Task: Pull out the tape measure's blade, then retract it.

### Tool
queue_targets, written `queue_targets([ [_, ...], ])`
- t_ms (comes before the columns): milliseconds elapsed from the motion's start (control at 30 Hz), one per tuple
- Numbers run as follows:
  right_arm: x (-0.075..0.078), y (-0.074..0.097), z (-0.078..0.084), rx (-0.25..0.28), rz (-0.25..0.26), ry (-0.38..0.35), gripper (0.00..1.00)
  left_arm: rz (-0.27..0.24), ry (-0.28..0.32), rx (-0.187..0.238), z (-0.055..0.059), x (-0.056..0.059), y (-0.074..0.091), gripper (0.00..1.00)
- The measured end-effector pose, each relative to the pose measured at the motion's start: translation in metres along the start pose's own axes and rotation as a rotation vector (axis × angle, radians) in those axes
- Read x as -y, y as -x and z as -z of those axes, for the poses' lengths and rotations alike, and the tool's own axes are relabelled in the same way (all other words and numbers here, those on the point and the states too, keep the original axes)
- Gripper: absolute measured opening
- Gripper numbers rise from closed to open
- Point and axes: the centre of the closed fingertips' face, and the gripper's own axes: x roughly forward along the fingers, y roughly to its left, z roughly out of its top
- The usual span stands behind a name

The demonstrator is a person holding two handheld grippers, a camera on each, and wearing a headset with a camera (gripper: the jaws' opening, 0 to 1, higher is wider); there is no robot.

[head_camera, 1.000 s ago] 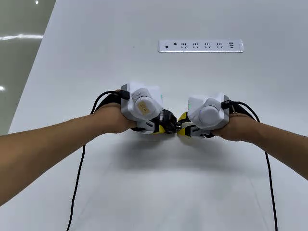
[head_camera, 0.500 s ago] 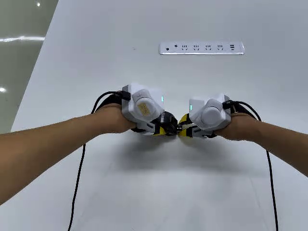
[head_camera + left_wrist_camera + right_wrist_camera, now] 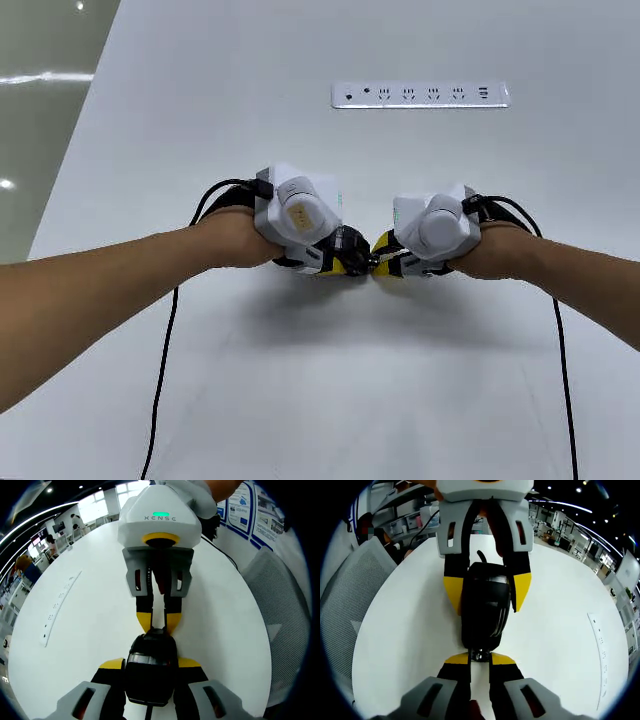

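Still tape measure (image 3: pixel 151 676) in left tongs (image 3: pixel 151 663)

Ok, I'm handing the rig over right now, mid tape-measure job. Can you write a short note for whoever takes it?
Left gripper: shut on the tape case, out over the table.
Right gripper: shut on the blade tip at the case mouth, nose to nose with the other gripper.
Done: both grips are set. No length of blade shows between the grippers.
Left: likely draw the right gripper away to pull the blade out, then ease it back in. Whether one pull has already been made can't be told from here.
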Motion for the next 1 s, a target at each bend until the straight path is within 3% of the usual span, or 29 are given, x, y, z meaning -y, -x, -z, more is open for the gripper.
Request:
queue_targets([
  [1000,0.001,0.014,0.013,-0.02,-0.007,0.001,0.11,-0.005,0.016,-0.002,-0.003,-0.001,0.002,0.33],
])
